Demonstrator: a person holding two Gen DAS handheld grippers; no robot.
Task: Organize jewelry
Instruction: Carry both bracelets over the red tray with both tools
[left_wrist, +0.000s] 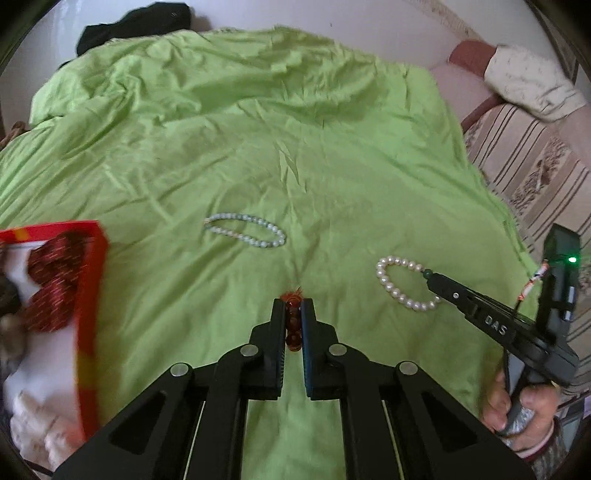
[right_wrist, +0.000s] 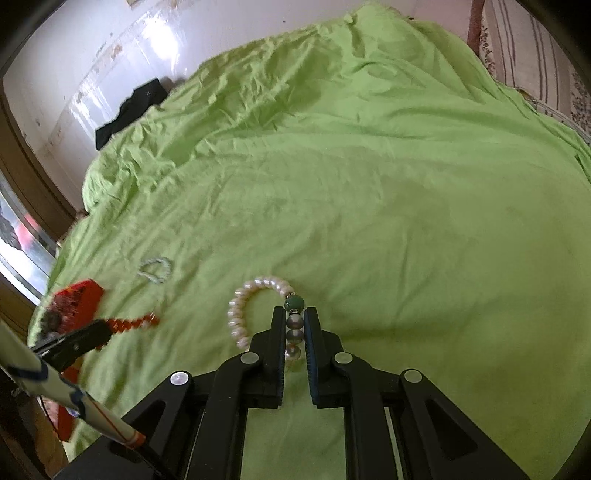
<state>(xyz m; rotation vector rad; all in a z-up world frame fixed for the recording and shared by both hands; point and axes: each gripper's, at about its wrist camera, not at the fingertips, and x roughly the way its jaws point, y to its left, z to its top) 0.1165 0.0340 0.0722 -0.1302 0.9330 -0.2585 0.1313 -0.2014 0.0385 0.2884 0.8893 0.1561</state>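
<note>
While clamped near the lower middle of the left wrist view, left gripper (left_wrist: 293, 314) pinches an amber bead bracelet (left_wrist: 293, 325) between nearly closed fingers, beads stacked in the narrow gap, reddish tassel poking past the tips. Probably held edge-on so the round beads cannot roll out. Just left of that, at the left edge of the frame: a red gift box (left_wrist: 86, 295), open, with a dark red bow inside, blurred, likely the destination for the pieces.

Lower middle of the right wrist view: right gripper (right_wrist: 294, 325) closed down on the pearl bracelet (right_wrist: 236, 314), gripping the greyish beads below its green bead, the rest of the white loop curling left onto the green bedsheet (right_wrist: 369, 184). Gripped at the accent beads, perhaps because these sit nearest the approach side.

Further out, middle of the left view: a pale green bead bracelet (left_wrist: 245, 230) lying untouched on the sheet, well apart from both grippers. Upper left: a dark garment (left_wrist: 129, 26) at the sheet's far edge. Right edge: a striped sofa (left_wrist: 535, 177)
</note>
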